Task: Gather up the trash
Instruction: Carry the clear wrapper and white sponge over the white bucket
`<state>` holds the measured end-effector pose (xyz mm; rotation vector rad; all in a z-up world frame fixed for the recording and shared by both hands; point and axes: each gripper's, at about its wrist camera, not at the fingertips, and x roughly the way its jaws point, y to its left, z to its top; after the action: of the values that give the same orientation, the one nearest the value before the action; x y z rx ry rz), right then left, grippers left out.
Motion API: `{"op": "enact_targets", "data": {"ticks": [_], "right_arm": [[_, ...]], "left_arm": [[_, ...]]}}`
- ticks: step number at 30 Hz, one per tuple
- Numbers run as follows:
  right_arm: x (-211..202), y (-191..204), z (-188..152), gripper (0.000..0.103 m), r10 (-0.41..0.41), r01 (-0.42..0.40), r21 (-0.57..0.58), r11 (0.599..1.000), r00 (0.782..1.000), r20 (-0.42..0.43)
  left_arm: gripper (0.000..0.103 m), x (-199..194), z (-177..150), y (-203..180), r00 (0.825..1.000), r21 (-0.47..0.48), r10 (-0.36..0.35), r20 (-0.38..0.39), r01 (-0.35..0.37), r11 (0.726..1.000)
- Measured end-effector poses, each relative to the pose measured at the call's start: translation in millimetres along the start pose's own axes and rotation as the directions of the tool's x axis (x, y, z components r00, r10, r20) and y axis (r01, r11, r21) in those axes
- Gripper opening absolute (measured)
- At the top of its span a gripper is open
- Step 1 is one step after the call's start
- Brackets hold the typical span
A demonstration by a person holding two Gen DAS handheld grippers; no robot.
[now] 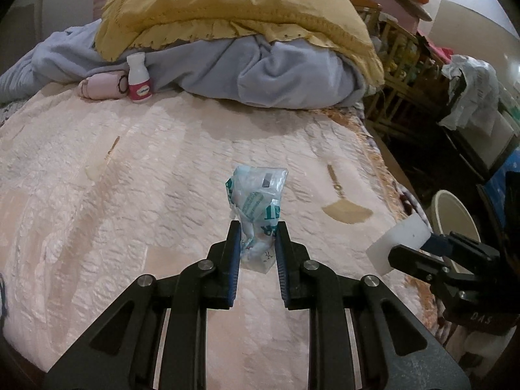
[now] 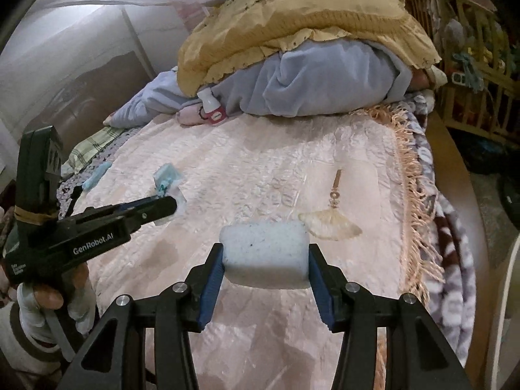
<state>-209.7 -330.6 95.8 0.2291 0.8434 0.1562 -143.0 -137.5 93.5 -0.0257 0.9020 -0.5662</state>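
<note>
On the left, the left tool [image 1: 257, 227] is closed to a narrow gap on a crumpled plastic wrapper [image 1: 256, 201], pinched by its lower end and lifted just above the pink bedspread [image 1: 130, 195]. Far back on the bed a small white bottle [image 1: 139, 79] with a pink label leans against the heaped bedding (possibly trash too, but I cannot tell). Further right, the right tool [image 2: 266, 256] stands wider, its fingers pressed to both ends of a white foam block [image 2: 265, 255], held off the bed near its fringed edge. Both pieces seem picked up, so the carrying step is in hand. Next, each should go over the pale bin [image 1: 455, 214] beside the bed, then be released.
</note>
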Motion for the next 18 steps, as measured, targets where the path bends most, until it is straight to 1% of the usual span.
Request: {"op": "enact_targets", "data": {"ticks": [5, 11, 18], "right_arm": [[-12, 3, -8, 0.049, 0.005, -0.004, -0.011, 1.0, 1.0, 0.006], [-20, 4, -13, 0.049, 0.019, -0.019, -0.013, 1.0, 1.0, 0.006], [-26, -2, -14, 0.05, 0.002, -0.002, 0.002, 1.0, 1.0, 0.009]], "left_arm": [[0.018, -9, -12, -12, 1.0, 0.02, 0.004, -0.001, -0.004, 1.0], [0.018, -10, -28, -24, 1.0, 0.038, -0.005, -0.013, 0.005, 0.999], [0.018, -13, -32, -29, 1.0, 0.05, -0.002, -0.003, 0.002, 0.999]]}}
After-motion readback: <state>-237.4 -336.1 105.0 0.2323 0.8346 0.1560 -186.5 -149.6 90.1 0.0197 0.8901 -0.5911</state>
